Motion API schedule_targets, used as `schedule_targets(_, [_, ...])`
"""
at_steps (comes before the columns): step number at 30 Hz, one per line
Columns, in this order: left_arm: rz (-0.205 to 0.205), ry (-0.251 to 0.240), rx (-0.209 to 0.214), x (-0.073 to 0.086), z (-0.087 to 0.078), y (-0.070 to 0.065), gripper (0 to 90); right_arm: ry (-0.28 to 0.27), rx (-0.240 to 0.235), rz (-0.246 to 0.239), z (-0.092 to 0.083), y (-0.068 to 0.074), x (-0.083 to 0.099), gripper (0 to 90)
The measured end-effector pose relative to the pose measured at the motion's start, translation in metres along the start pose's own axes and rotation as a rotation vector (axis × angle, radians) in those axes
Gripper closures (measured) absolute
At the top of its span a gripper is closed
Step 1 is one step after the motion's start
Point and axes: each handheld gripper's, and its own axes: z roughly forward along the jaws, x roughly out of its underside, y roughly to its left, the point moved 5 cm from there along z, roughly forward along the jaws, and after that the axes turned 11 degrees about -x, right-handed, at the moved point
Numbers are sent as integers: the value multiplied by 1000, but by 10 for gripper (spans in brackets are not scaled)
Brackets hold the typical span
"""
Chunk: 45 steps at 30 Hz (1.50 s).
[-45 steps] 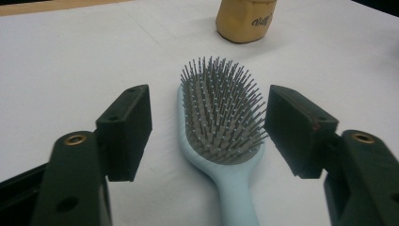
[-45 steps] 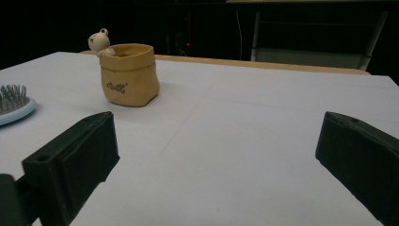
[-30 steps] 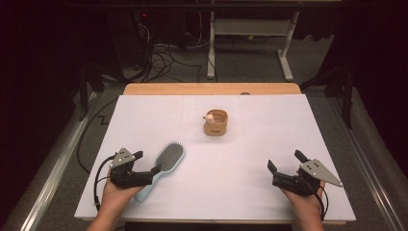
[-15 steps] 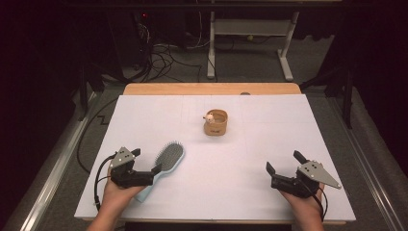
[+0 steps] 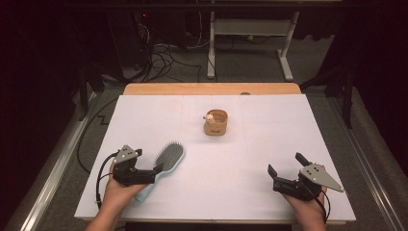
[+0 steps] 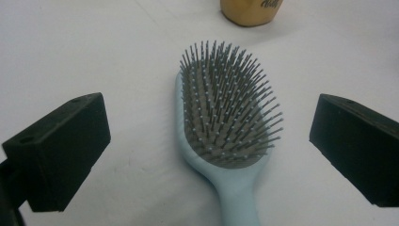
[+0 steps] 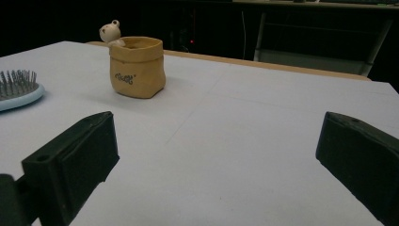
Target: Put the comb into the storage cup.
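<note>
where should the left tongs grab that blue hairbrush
Probably the handle, not the head: it is narrow and smooth, while the hairbrush lies bristles up. It points toward the open left tongs, so come straight along it, jaws closing across its sides.

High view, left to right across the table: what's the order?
Left gripper, jaws open → light blue hairbrush with grey bristles → small tan pouch-shaped pot with a little bear figure on its rim → right gripper, jaws open.
</note>
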Motion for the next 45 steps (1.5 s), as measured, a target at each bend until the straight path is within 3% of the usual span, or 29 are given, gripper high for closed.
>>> schedule_targets(7, [61,111,-63,3,5,-1,0,-11,-3,-1,-3,-1,-2,2])
schedule_targets(11, [90,151,-64,3,6,-3,0,-4,-11,-7,0,1,-2,2])
schedule_targets(16, [77,197,-27,3,8,-3,0,1,-14,-10,1,2,-1,2])
schedule_targets(25, [123,260,-34,-2,8,-8,0,-1,-15,-9,1,2,-1,2])
schedule_targets(28, [168,297,-41,-4,12,-12,0,0,-17,-9,1,2,-1,2])
schedule_targets(35, [188,343,-29,-7,17,-17,0,-2,-17,-7,1,2,-1,2])
schedule_targets(45, [224,400,-49,-10,26,-21,6,-1,-18,-5,1,2,0,2])
